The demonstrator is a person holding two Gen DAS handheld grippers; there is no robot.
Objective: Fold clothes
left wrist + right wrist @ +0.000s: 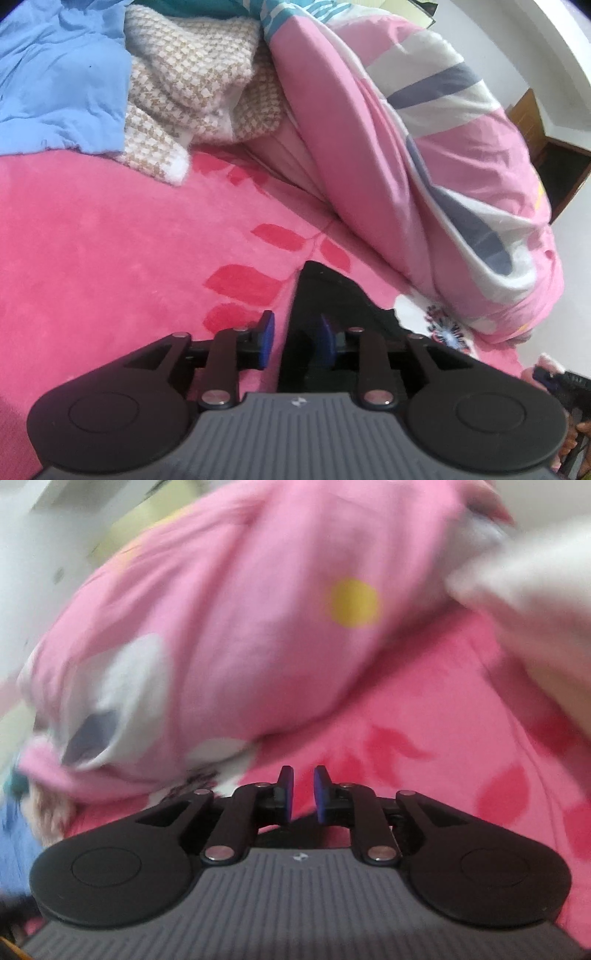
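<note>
A black garment (332, 291) lies on the pink leaf-patterned bedspread (110, 240), one pointed corner aimed away from me. My left gripper (296, 325) hovers low over that corner with its jaws apart. The cloth's edge runs between the blue pads (267, 339), and a strip of bedspread shows between the left pad and the cloth, so nothing is pinched. In the blurred right wrist view, my right gripper (303, 775) stands narrowly open, with only bedspread (461, 738) visible through the gap. A dark patch of the black garment (310, 829) shows beneath its fingers.
A bulky pink quilt (369, 147) with white and grey shapes is heaped at the right and fills the right wrist view (240, 609). A beige houndstooth garment (192, 74) and a blue garment (55, 74) lie at the back. White cloth (535, 609) is at the far right.
</note>
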